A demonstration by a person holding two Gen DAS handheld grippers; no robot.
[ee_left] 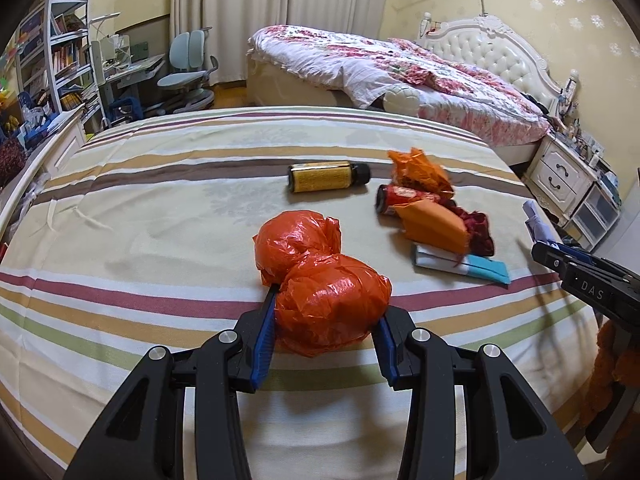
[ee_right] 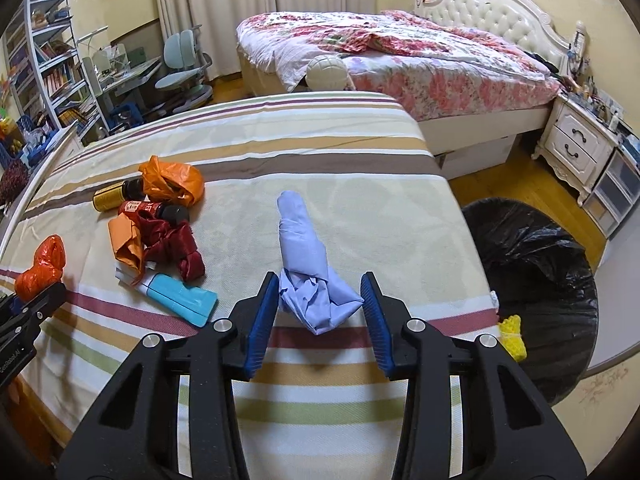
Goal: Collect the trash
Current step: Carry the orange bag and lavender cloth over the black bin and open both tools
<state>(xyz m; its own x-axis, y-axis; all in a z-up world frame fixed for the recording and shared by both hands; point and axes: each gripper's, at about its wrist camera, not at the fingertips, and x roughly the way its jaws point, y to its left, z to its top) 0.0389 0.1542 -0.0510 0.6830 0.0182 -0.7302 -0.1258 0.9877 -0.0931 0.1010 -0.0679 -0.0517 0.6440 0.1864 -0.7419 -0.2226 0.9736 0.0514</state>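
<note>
A home bedroom: a double bed [ee_right: 400,60] with floral quilt and tufted white headboard [ee_right: 492,12], a white nightstand [ee_right: 576,148], long curtains [ee_left: 248,12], a study desk [ee_left: 128,72] with swivel chair [ee_left: 188,68], and crowded bookshelves [ee_left: 60,48].

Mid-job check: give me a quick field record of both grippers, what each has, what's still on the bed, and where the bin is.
left gripper: closed around a crumpled orange-red plastic bag
right gripper: jaws straddling a crumpled light blue paper wad, gap visible on both sides
surface: striped bedspread
remaining pile: yellow-labelled dark bottle, red-labelled bottle, orange plastic bag, folded orange paper, dark red cloth, turquoise and white box
bin: black-lined trash bin, on the floor off the bed's right edge
</note>
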